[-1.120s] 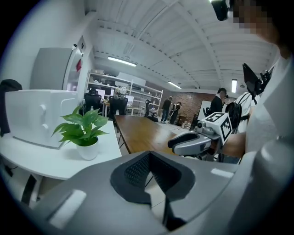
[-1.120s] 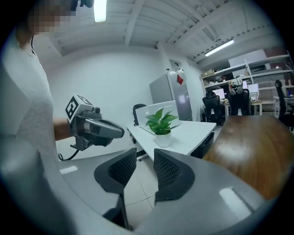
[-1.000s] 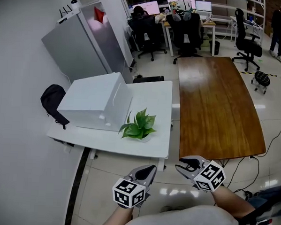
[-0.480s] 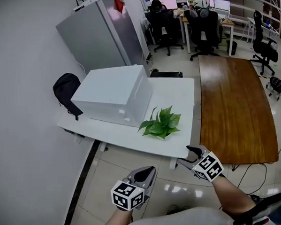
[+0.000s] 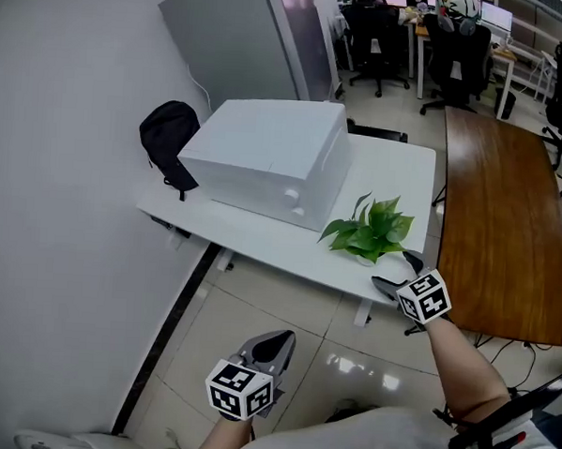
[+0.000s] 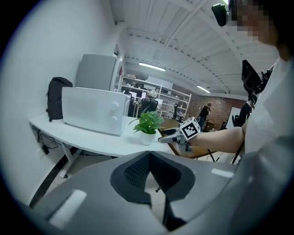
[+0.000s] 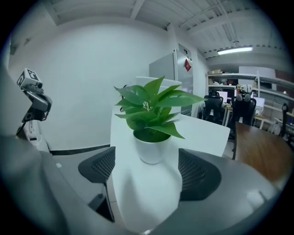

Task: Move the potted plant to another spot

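**Now we face the potted plant (image 5: pixel 370 235)**

It stands near the tabletop's (image 5: pixel 252 236) front edge. Our right claw (image 5: pixel 392 272), jaws just opened wide, holds nothing; the potted plant sits just ahead of them. Our left claw (image 5: pixel 280 339) hangs closed, well apart.

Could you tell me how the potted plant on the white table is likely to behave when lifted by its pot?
The white pot looks smooth and rounded, narrowing toward its base, so it may slip in a grip. Its leaves spread wider than the pot, so it could tip if nudged high up. It looks small, so it is probably light.
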`<state>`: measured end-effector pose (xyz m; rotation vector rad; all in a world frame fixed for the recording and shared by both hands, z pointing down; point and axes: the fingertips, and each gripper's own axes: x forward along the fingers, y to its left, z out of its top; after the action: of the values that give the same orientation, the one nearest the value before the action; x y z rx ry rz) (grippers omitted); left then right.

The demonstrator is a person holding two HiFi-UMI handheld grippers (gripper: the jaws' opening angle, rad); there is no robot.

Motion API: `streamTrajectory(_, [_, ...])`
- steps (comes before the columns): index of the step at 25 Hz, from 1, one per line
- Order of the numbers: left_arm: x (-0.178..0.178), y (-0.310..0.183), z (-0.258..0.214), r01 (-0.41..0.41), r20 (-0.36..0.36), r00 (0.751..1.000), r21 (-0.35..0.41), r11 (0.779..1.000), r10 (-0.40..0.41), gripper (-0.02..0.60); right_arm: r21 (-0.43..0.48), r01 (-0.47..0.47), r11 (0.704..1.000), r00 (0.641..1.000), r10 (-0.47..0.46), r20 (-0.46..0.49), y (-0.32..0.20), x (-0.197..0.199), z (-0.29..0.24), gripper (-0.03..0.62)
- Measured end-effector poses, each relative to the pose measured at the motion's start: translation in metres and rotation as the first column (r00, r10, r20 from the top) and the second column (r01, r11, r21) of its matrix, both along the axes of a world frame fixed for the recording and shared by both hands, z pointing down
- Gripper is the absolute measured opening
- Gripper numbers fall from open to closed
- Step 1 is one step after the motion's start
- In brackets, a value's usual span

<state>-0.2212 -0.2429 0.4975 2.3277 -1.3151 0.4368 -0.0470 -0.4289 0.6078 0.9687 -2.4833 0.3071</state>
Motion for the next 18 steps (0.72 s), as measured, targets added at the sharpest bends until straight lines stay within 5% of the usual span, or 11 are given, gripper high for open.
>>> streamTrajectory(9, [-0.054, 0.021, 0.013, 0.115, 0.025, 0.993, -0.043, 0.992, -0.114, -0.003, -0.017, -0.037, 0.999, 0.999, 0.037, -0.018, -0.048, -0.031, 0.037, 0.477])
streamTrajectory(18, [-0.074, 0.027, 0.018, 0.145, 0.041, 0.989, -0.049, 0.988, -0.143, -0.003, -0.018, -0.075, 0.997, 0.997, 0.074, -0.038, -0.066, -0.046, 0.06, 0.492])
